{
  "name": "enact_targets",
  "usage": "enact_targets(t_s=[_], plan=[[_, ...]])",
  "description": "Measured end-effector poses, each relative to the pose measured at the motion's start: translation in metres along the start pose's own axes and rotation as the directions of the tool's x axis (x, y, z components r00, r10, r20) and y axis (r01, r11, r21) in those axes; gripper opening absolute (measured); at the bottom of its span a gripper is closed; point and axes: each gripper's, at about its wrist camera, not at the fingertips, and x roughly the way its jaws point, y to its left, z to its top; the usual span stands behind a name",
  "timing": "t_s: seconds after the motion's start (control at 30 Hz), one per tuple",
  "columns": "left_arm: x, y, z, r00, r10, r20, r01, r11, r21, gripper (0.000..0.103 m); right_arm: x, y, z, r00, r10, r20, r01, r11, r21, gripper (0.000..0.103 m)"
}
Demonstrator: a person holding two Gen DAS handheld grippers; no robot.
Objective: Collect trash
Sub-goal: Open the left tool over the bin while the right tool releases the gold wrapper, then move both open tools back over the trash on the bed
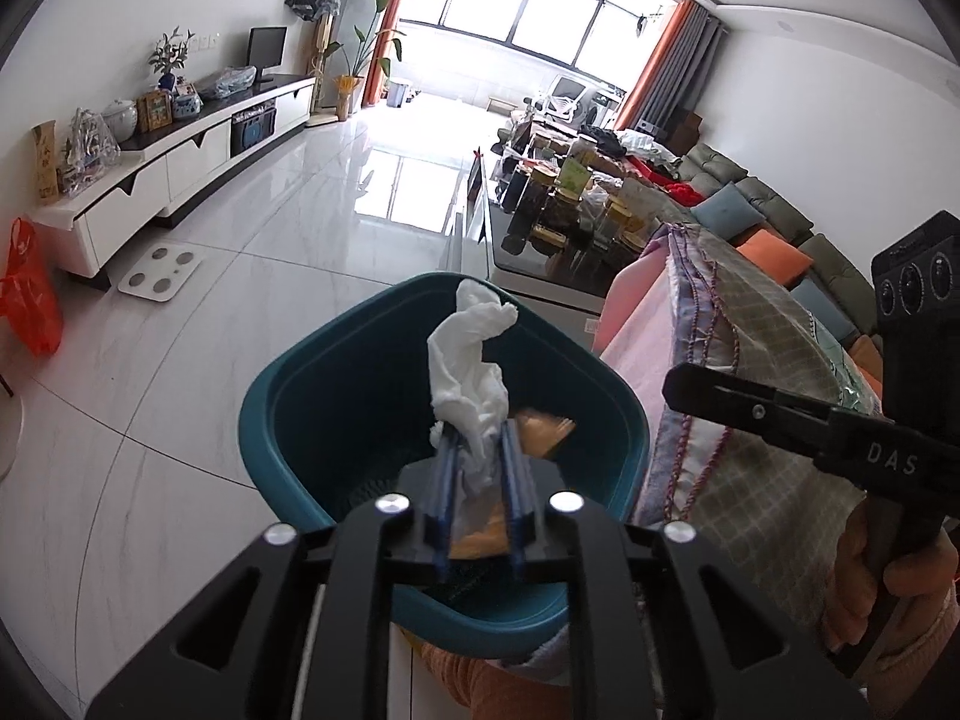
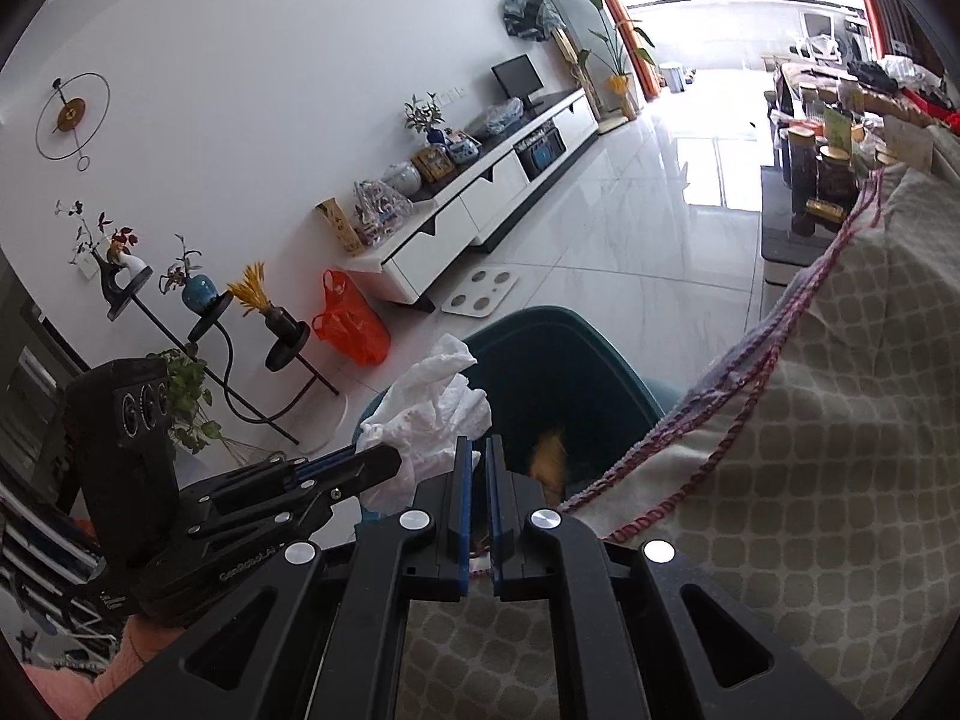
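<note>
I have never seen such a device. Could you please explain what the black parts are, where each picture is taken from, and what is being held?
No robot here: a person holds a two-finger gripper in each hand, each carrying a camera that looks along its fingers. One picture is from the left gripper, the other from the right gripper. A white tissue sits between the left fingers, above a teal bin on the floor. Something orange already lies inside. The right gripper is shut and empty, beside a checked cloth.
</note>
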Motion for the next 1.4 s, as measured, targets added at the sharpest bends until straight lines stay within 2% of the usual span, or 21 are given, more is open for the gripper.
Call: enact_targets(t_s=[0.13,0.27,0.33,0.37,0.47,0.53,0.7,0.9,1.1,1.23,1.4], plan=[[0.006,-0.001,-0.002,1.000,0.003,-0.012,-0.003,1.000,-0.002,0.026,-0.004,-0.003,-0.001,1.000,0.002,0.009,-0.002,1.000,0.007,0.009],[0.007,-0.003,-0.003,1.000,-0.001,-0.009,0.001,1.000,-0.007,0.027,-0.012,-0.005,-0.004,1.000,0.007,0.022,-0.007,1.000,0.018,0.009],[0.004,-0.004,-0.004,1.000,-0.004,-0.001,0.004,1.000,-0.005,0.027,-0.017,-0.007,-0.006,1.000,0.009,0.028,-0.010,1.000,0.024,0.014],[0.002,-0.004,-0.004,1.000,-0.010,0.006,0.010,1.000,-0.003,0.028,-0.019,-0.008,-0.007,0.999,0.009,0.031,-0.010,1.000,0.027,0.020],[-0.007,-0.012,-0.003,0.999,-0.026,0.032,0.026,1.000,0.015,0.030,-0.030,-0.010,-0.012,0.999,0.001,0.044,-0.002,1.000,0.022,0.023],[-0.014,-0.021,-0.004,0.997,-0.048,0.053,0.046,0.998,0.036,0.038,-0.040,-0.012,-0.016,0.998,0.000,0.058,-0.001,1.000,0.018,0.023],[-0.029,-0.052,-0.006,0.988,-0.128,0.092,0.117,0.987,0.112,0.041,-0.076,-0.018,-0.030,0.993,-0.027,0.112,0.027,1.000,0.006,0.029],[-0.033,-0.110,-0.012,0.966,-0.244,0.079,0.219,0.945,0.243,0.042,-0.132,-0.038,-0.049,0.975,-0.096,0.202,0.089,0.995,0.041,0.033],[-0.020,-0.175,-0.023,0.938,-0.348,0.004,0.326,0.883,0.337,0.042,-0.183,-0.055,-0.072,0.943,-0.179,0.280,0.156,0.982,0.102,0.035],[-0.010,-0.216,-0.034,0.916,-0.396,-0.054,0.385,0.838,0.386,0.042,-0.215,-0.070,-0.093,0.915,-0.250,0.317,0.212,0.965,0.152,0.035],[-0.002,-0.258,-0.044,0.887,-0.448,-0.112,0.449,0.781,0.433,0.042,-0.257,-0.086,-0.123,0.859,-0.365,0.359,0.295,0.926,0.235,0.035]])
